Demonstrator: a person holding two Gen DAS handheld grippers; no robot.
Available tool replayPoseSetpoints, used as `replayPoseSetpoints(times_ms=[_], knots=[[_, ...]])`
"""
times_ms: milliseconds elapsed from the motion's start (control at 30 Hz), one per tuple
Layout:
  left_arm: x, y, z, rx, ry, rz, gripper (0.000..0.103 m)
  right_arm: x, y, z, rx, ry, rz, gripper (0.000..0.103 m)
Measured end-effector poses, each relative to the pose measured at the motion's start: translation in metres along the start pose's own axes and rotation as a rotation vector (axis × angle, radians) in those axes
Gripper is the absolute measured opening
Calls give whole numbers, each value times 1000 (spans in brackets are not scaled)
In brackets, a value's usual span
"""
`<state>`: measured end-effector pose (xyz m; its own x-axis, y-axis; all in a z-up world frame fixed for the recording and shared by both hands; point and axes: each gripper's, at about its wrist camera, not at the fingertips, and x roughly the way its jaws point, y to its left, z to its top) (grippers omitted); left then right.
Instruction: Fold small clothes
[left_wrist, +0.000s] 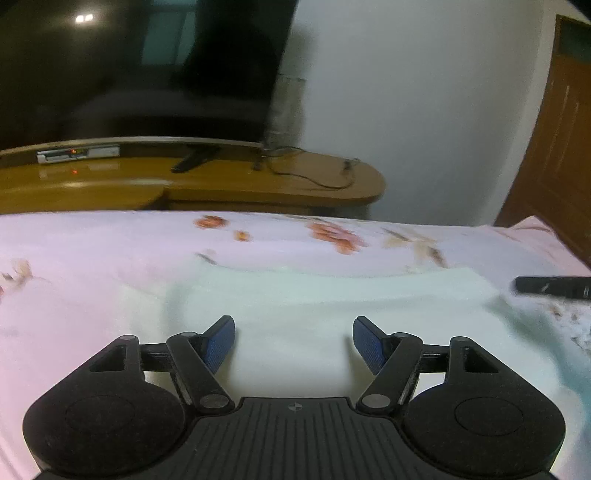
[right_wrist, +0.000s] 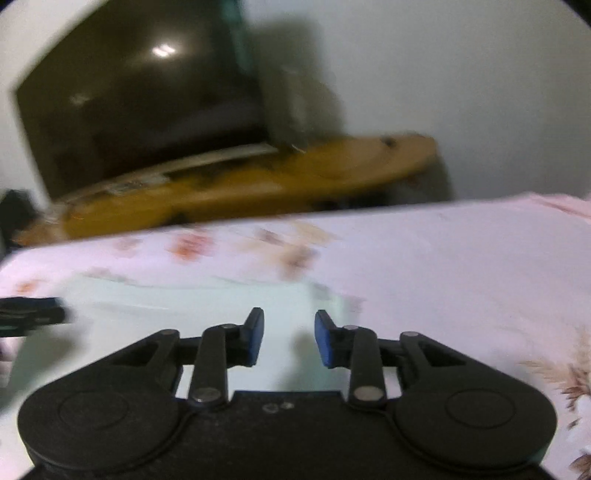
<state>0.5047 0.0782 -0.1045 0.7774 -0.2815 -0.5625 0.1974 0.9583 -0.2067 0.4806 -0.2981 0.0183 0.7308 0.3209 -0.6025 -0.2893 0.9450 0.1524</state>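
A pale mint-white garment (left_wrist: 295, 295) lies flat on a pink floral bedsheet (left_wrist: 92, 251). My left gripper (left_wrist: 293, 343) is open just above the garment's near part, its blue pads wide apart and holding nothing. My right gripper (right_wrist: 289, 339) is open and empty over the same garment (right_wrist: 192, 299), near its right edge. The right gripper's tip shows at the right of the left wrist view (left_wrist: 552, 286). The left gripper's tip shows at the left edge of the right wrist view (right_wrist: 31, 315). The right wrist view is blurred.
The bedsheet (right_wrist: 461, 258) covers a bed that ends just past the garment. Beyond it stands a wooden TV stand (left_wrist: 258, 184) with a dark TV (left_wrist: 140, 66), a set-top box (left_wrist: 77, 153) and cables. A brown door (left_wrist: 554, 140) is at the right.
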Motion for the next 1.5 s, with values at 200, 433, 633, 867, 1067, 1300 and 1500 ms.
replayPoseSetpoints(times_ms=[200, 433, 633, 867, 1067, 1300, 1500], knots=[[4, -67, -22, 114, 32, -3, 70, 22, 91, -35, -178, 98, 142, 31], [-29, -31, -41, 143, 46, 123, 70, 2, 52, -53, -121, 126, 7, 27], [-73, -53, -60, -30, -9, 113, 70, -50, 59, -68, -26, 63, 42, 32], [-60, -114, -99, 91, 44, 253, 70, -58, 121, -108, -130, 102, 86, 26], [-105, -69, -107, -21, 24, 370, 70, -89, 69, -129, -98, 103, -46, 23], [-161, 4, -147, -794, -107, 183, 70, -121, 47, -121, 173, 5, 53, 13], [-137, 18, -154, -1030, -187, 93, 67, -108, 54, -111, 284, -6, 157, 3]])
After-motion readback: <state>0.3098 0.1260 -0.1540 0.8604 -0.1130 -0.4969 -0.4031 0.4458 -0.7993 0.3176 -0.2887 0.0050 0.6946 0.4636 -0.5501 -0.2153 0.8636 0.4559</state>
